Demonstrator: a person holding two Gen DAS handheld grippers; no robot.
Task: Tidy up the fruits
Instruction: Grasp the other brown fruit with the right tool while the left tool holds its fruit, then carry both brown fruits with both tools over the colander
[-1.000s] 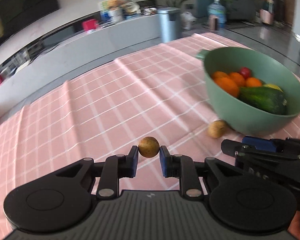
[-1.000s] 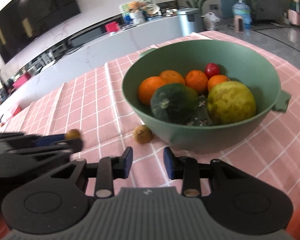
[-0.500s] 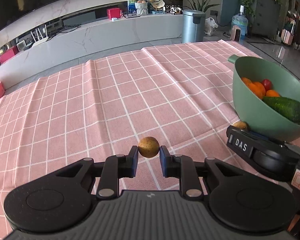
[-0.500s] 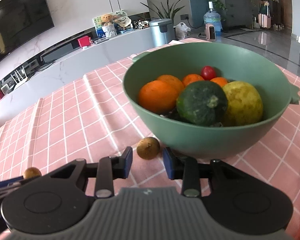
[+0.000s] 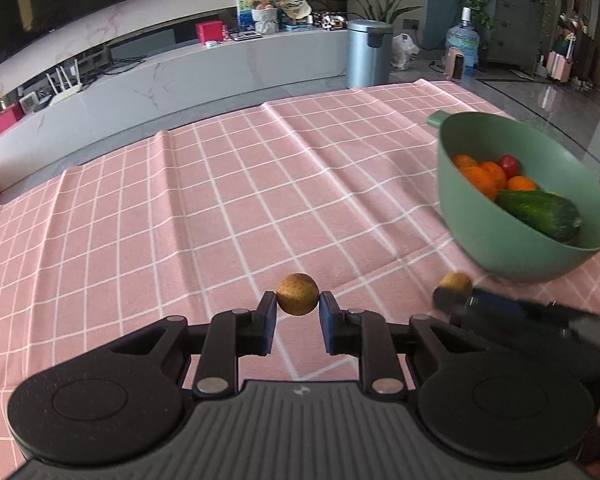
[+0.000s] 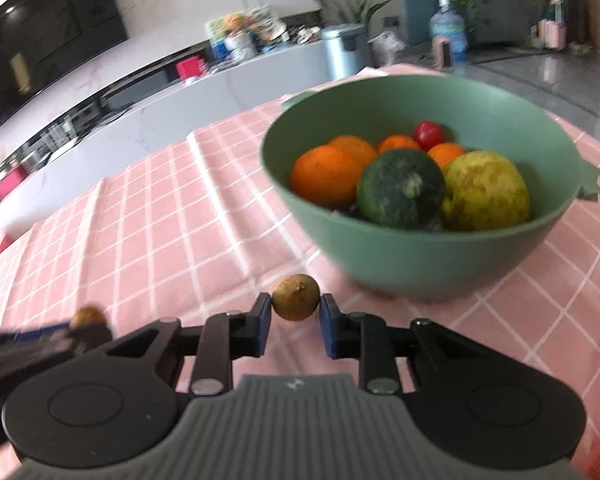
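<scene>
Gripping a small round brown fruit [image 5: 298,294] between its blue pads, the left gripper [image 5: 298,312] is closed as far as that fruit allows; the fruit sits at the very tips of the fingers [image 5: 266,322], above the pink checked tablecloth [image 5: 220,200]. The right gripper [image 6: 296,314] has its pads pressed against either side of a second brown fruit [image 6: 296,297] — the jaws are closing on it. From the right wrist view, this second fruit lies just in front of the green bowl [image 6: 420,264], near its base; whether it is touching the cloth cannot be told.

The green bowl stands on the tablecloth, to the right of the left gripper and directly ahead of the right one. Inside it lie several oranges [image 6: 326,174], a dark green cucumber [image 6: 402,188] seen end-on, a yellow-green pear [image 6: 486,192] and a small red tomato [image 6: 429,132]. The cucumber rests between the front orange and the pear, touching both.

From the left wrist view, the right gripper appears at the lower right — blurred — with its fruit at the tip, near the bowl's base
</scene>
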